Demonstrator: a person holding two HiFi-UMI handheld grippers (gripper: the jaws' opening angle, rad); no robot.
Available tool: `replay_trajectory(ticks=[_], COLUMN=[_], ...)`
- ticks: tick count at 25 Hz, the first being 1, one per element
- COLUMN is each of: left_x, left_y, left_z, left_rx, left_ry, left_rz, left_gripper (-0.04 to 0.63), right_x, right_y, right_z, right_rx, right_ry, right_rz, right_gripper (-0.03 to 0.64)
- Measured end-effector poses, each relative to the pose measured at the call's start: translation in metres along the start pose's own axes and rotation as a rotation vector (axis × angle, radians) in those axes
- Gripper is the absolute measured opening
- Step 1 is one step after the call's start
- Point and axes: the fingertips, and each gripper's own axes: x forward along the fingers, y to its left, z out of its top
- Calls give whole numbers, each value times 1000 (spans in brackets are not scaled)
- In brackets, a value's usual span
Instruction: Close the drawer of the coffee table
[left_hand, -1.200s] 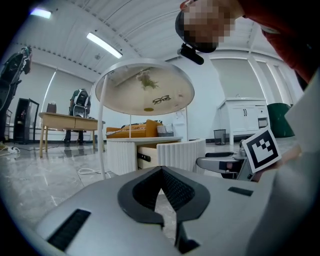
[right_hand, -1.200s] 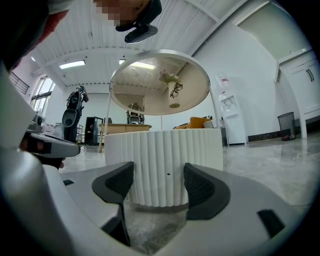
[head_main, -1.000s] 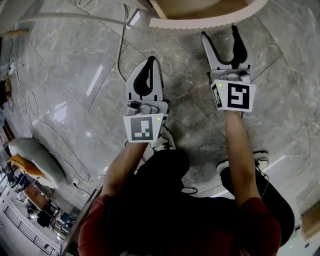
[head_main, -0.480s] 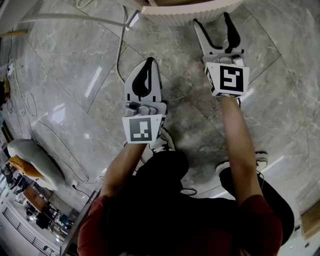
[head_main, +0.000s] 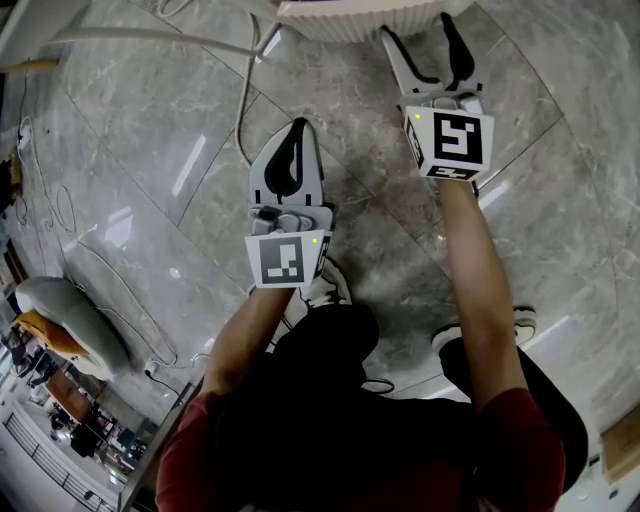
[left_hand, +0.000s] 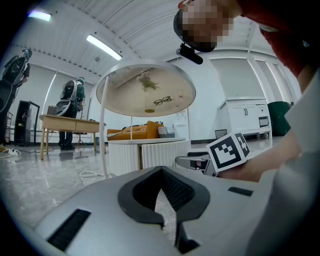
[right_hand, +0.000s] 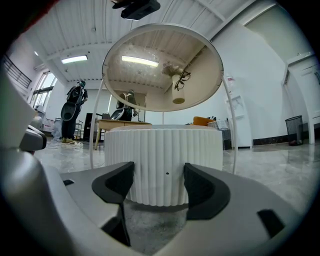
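One drawer (right_hand: 165, 165): we see its ribbed white front straight ahead of the right jaws, close and framed in their gap; we cannot tell whether the tips touch it.
Coffee table: its round upper tray (right_hand: 162, 67) stands above those jaws on thin rods.
Right gripper (right_hand: 159, 176): jaws spread apart, holding nothing.
Left gripper (left_hand: 161, 197): jaws pressed together, empty, behind and left of the right jaws, over the marble floor (head_main: 150, 130).

Drawer (right_hand: 165, 165): white, curved front with fine vertical ribs and one small dark dot at centre. Stands upright just above the floor, low in the coffee table (right_hand: 162, 70), beneath the round top on thin white legs. Degree of closure not discernible.
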Motion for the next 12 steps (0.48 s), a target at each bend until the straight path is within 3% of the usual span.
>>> replay_trajectory(ticks=[12], left_x=[-2], left_y=[3], left_z=[-2], left_rx=[-2], left_ry=[-2], left_rz=[5], left_gripper=[12], right_x=[18], right_y=[1], right_z=[1], right_rx=[3], right_ry=[-6], right_rz=[1], right_gripper=[318])
